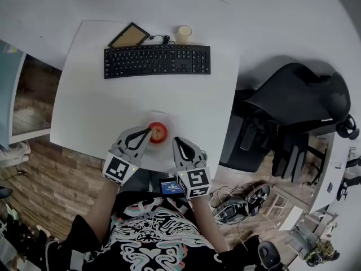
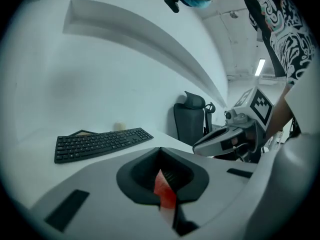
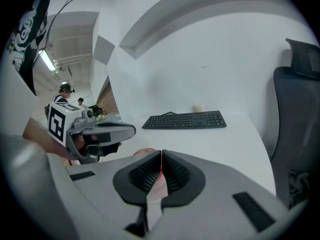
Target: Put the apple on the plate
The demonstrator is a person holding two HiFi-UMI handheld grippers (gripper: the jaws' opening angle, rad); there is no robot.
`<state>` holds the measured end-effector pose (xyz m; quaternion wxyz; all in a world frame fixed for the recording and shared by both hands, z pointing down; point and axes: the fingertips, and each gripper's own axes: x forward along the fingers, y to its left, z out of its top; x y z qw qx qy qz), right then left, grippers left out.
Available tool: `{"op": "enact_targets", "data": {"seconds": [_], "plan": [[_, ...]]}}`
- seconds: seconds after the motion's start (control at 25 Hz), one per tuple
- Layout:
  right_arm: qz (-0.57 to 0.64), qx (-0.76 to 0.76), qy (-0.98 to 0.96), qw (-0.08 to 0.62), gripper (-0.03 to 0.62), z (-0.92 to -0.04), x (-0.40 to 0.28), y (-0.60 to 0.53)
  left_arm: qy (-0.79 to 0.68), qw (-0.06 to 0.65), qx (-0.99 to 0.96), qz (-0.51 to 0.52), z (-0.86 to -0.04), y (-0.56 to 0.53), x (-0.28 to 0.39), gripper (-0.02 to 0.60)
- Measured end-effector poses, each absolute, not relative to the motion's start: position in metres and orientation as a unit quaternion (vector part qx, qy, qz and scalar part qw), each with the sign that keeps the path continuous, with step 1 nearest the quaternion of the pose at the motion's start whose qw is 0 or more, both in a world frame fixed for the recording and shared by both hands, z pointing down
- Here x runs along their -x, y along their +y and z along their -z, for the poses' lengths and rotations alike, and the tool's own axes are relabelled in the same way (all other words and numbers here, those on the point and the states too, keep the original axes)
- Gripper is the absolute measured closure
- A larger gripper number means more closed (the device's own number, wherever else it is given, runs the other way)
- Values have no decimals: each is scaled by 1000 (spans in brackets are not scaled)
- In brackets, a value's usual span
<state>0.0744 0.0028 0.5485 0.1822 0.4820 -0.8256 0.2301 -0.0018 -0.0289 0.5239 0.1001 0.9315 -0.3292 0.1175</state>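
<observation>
table (image 1: 84,106): white | far side: black keyboard (image 1: 157,60) | beyond it: tan pad (image 1: 130,36) left, cup (image 1: 184,34) right | near edge: plate (image 1: 158,116)

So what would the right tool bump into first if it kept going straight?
Probably the red apple, just ahead and slightly left of the right tool. Depth is unclear, so it might miss and meet the white table instead.
</observation>
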Motion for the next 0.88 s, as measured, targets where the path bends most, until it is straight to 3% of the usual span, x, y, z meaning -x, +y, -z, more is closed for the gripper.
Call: {"op": "enact_targets", "data": {"seconds": [0.4,0.56,0.88], "plan": [[-188,-504,-829,151,566,-509,-82,-14,-338,64,-931,-118,-493,-36,9,568],[-168,-518,-829,125,566,-483,-87,-20,-365,41,-929,-45,-451,-46,13,568],[-137,-527,-831,110,566,-449,-91,-21,-397,24,-917,-21,-406,-56,34,568]]}}
